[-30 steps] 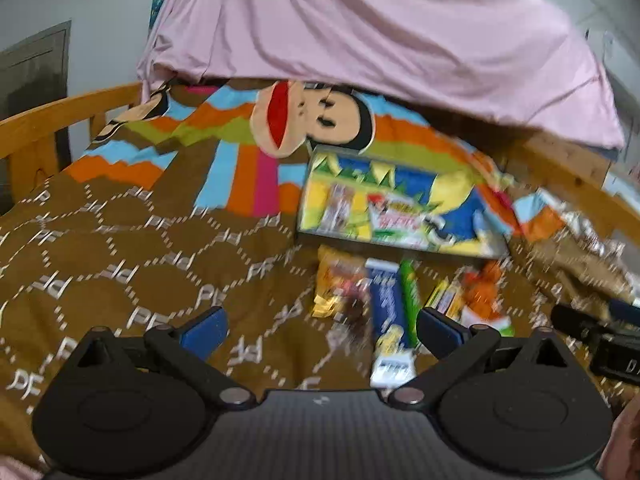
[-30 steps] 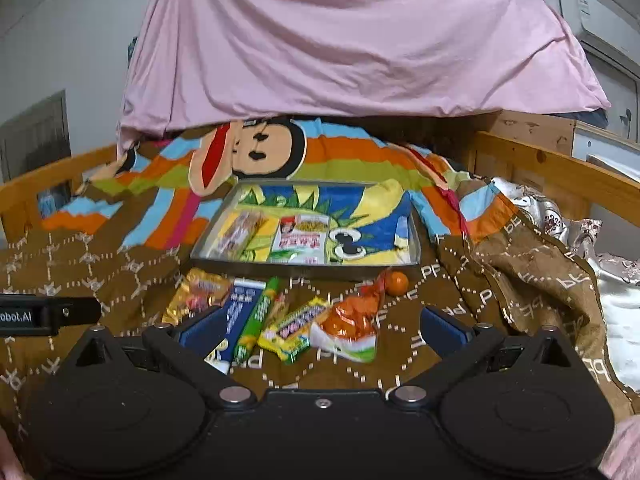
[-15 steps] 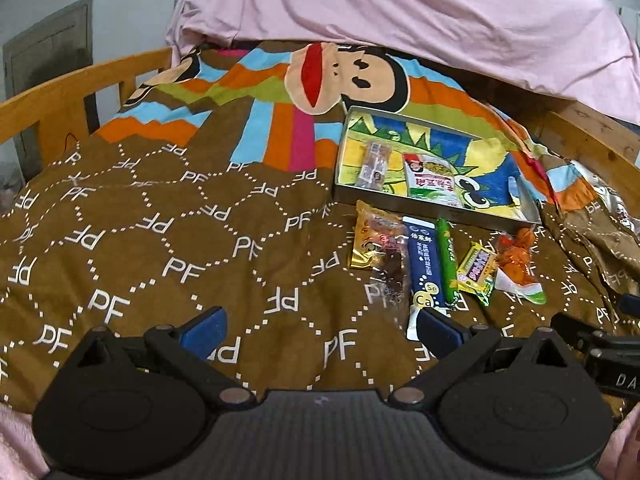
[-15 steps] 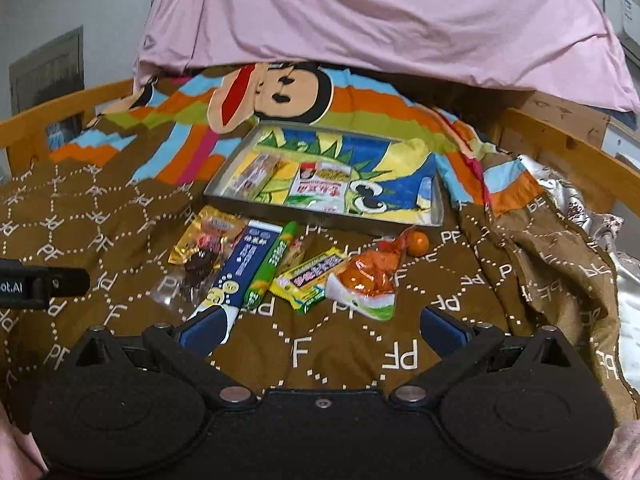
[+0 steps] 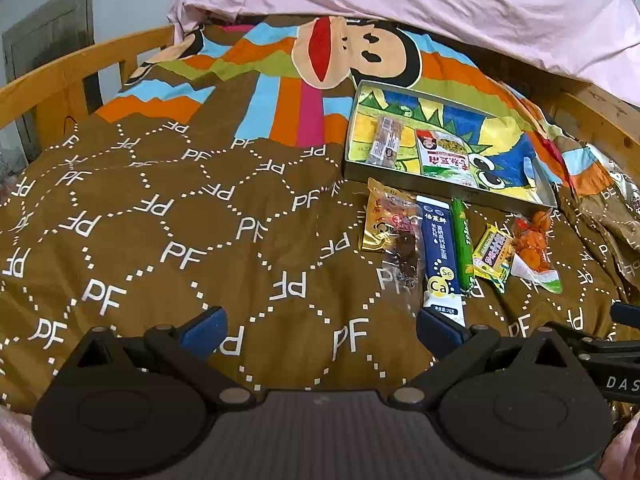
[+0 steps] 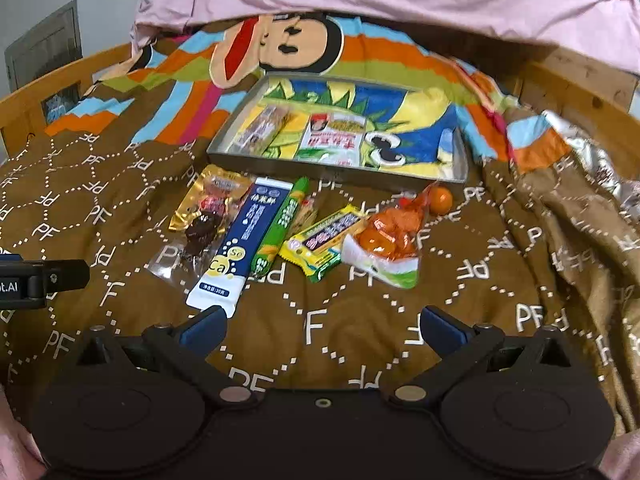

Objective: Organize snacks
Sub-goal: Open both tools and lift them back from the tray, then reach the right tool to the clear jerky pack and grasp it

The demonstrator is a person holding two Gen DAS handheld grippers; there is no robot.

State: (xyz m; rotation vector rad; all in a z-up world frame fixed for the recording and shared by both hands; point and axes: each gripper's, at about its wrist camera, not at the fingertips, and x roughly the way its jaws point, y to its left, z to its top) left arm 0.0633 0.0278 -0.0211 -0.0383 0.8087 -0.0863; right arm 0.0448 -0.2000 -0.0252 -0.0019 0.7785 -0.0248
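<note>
1. Brown bedding (image 5: 168,220) printed with white "PF" letters is spread over a wooden-framed bed (image 5: 60,84), and a pink sheet (image 5: 400,0) is draped across the far end.
2. A shallow metal tray (image 6: 320,168) is seen lying on the bedding just beyond a row of snacks; a clear-wrapped bar (image 6: 260,128) and a white-and-green packet (image 6: 334,140) are held inside it.
3. The snack row is laid out on the bedding in front of the tray: a gold pouch (image 6: 208,200), a blue-and-white box (image 6: 236,248), a green stick (image 6: 280,224), a yellow-green bar (image 6: 320,240) and a bag of orange pieces (image 6: 388,236).
4. A small orange ball (image 6: 440,200) is seen beside the bag, near the tray's corner.
5. The left gripper (image 5: 320,326) is held above bare bedding, its fingers (image 5: 204,326) spread wide and nothing gripped.
6. The right gripper (image 6: 320,326) is held just short of the snack row, its fingers (image 6: 440,330) likewise parted and unloaded; the near end of the blue-and-white box lies close to its left finger.
</note>
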